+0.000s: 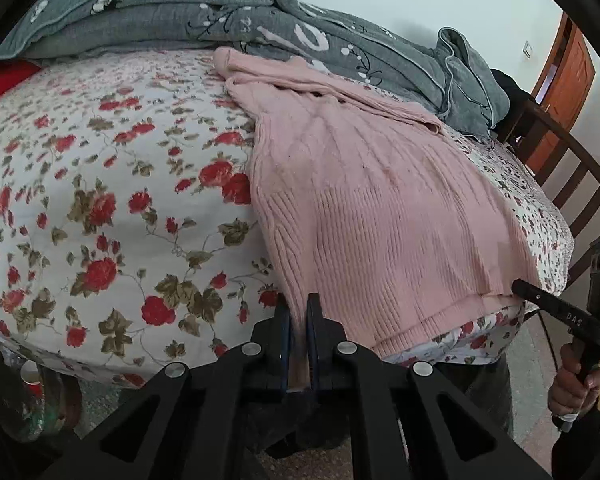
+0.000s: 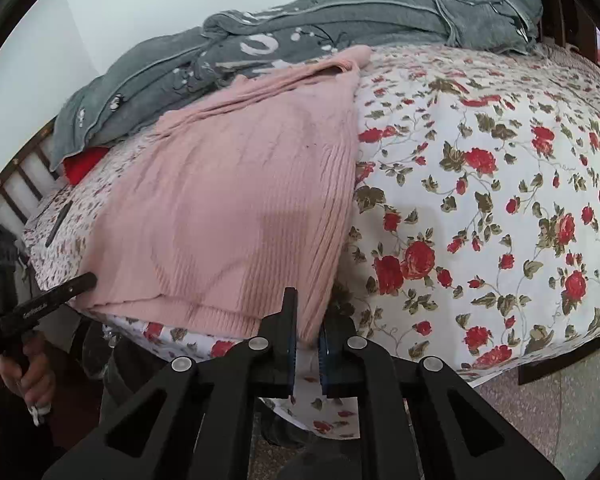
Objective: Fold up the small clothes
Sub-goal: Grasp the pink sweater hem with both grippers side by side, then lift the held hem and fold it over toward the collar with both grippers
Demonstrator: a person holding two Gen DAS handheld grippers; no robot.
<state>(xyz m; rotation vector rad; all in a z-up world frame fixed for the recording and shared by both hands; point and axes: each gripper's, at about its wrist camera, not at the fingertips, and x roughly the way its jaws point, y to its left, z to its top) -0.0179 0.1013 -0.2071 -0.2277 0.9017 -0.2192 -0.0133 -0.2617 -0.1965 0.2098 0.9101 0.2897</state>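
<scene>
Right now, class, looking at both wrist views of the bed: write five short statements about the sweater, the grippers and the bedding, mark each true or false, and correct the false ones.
1. The pink sweater lies on a floral bedsheet. True.
2. The left gripper is shut on the sweater's hem corner. True.
3. The right gripper hangs open above the bed. False: it pinches the other hem corner.
4. A grey quilt is bunched beyond the sweater. True.
5. The sweater is already folded into a square. False: its body lies spread out.
</scene>
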